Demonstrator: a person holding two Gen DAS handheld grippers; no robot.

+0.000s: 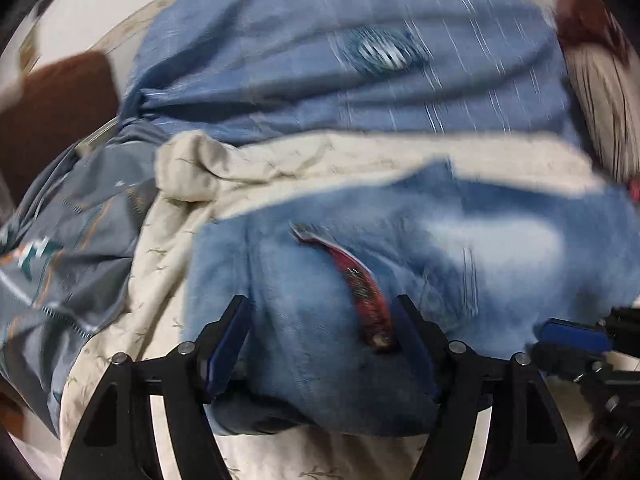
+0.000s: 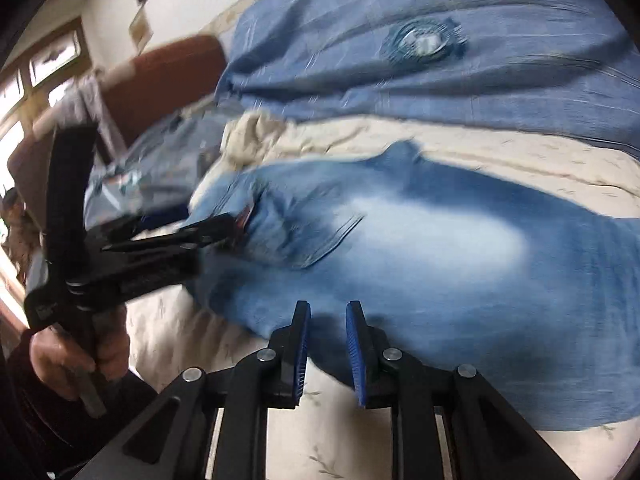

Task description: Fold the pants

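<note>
The left tongs [image 1: 320,344] stand wide, straddling the waistband end of the jeans [image 1: 400,264] without pinching it, so the cloth should sit deep between the pads before they close. The right tongs [image 2: 328,344] are nearly closed and empty over the near edge of the jeans, which lie across the cream bedspread [image 2: 500,152] on the bed; they should open first, then pinch the same edge, so both lift evenly.

No legible text, label, brand, number or sign in either view. Red woven tag [image 1: 362,284] on the faded blue denim pants [image 1: 400,264] carries dark marks, too blurred to read.
</note>
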